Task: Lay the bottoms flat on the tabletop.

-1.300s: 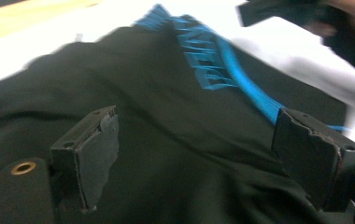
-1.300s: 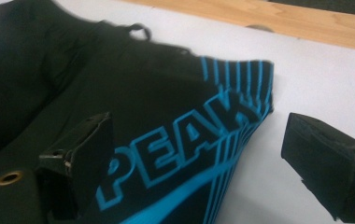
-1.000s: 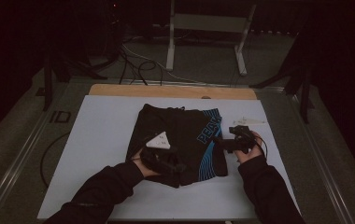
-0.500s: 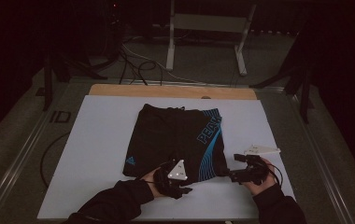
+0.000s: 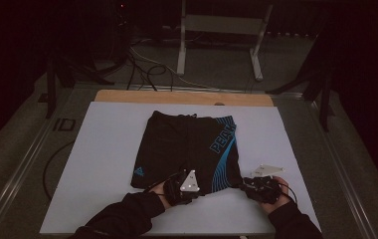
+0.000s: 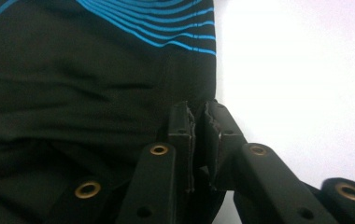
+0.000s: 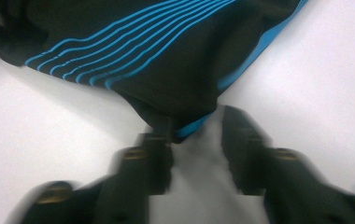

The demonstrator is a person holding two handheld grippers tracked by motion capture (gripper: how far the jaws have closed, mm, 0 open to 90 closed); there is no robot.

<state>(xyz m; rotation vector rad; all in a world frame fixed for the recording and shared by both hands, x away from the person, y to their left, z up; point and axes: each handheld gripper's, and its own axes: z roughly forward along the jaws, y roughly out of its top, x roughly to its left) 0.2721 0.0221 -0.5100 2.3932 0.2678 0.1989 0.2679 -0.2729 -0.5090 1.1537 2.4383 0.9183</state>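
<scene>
Left tool (image 5: 181, 185): black two-jaw body with a grey three-cornered plate on top, held at the near hem of the shorts (image 5: 187, 149), at about 6 o'clock of the garment. In the left gripper view the left tool (image 6: 199, 112) has just been closing and its two ribbed pads stand pressed together on a fold of the black hem cloth.

Right tool (image 5: 249, 185): same make, grey plate tilted up, at the garment's near right corner, about 5 o'clock. In the right gripper view the right tool (image 7: 199, 128) is blurred; its jaws have just been closing, a gap shows between them, and the corner of the hem with its blue edge lies against the left pad only. Not yet clamped.

Shorts: black, smooth stretch fabric, rectangular outline, lying flat at the middle of the worktop (image 5: 102, 164), waistband toward 12 o'clock. Curved bright-blue pinstripes and blue block lettering on the right leg; small blue triangle mark at the lower left leg. The gripper views give the fine creases and the stripe lines; the high view gives the whole outline and lettering.

Worktop: matt white sheet, with a bare wooden strip (image 5: 177, 97) at its far edge.

Person: dark sleeves (image 5: 122, 216) entering from 6 o'clock.
</scene>
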